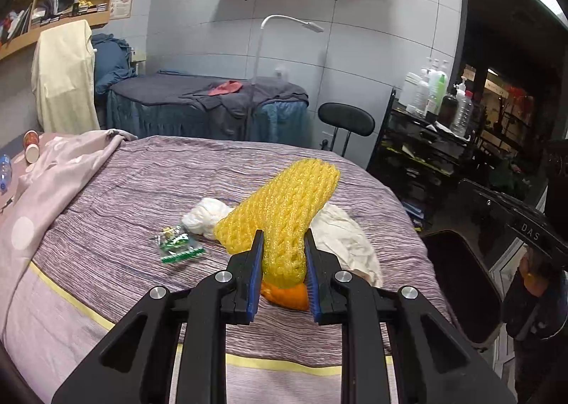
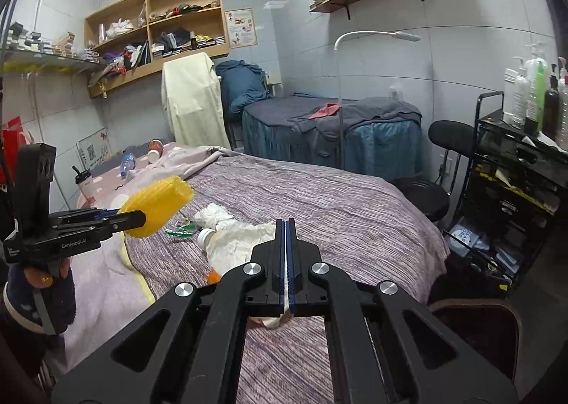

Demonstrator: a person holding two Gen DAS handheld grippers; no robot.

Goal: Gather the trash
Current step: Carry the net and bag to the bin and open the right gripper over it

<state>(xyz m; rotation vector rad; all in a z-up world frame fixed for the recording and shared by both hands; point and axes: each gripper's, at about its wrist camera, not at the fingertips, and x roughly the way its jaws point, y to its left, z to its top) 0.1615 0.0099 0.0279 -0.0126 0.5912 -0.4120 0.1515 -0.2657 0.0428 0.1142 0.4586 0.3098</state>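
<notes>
My left gripper (image 1: pixel 284 237) is shut on a yellow foam fruit net (image 1: pixel 284 209) and holds it above the purple striped bed cover (image 1: pixel 177 170); it also shows in the right wrist view (image 2: pixel 156 207). My right gripper (image 2: pixel 285 223) is shut on a thin edge of white paper or tissue (image 2: pixel 245 241). On the bed lie a crumpled white tissue (image 1: pixel 207 214), a green and silver wrapper (image 1: pixel 175 244), an orange peel (image 1: pixel 287 295) and a white bottle (image 2: pixel 206 237).
A pink blanket (image 1: pixel 42 191) covers the left side, with paper cups (image 1: pixel 30 147) and a plastic bottle (image 2: pixel 127 162) beyond. A black stool (image 2: pixel 422 198), a black shelf cart (image 2: pixel 514 198) and a second blue bed (image 2: pixel 330 134) stand behind.
</notes>
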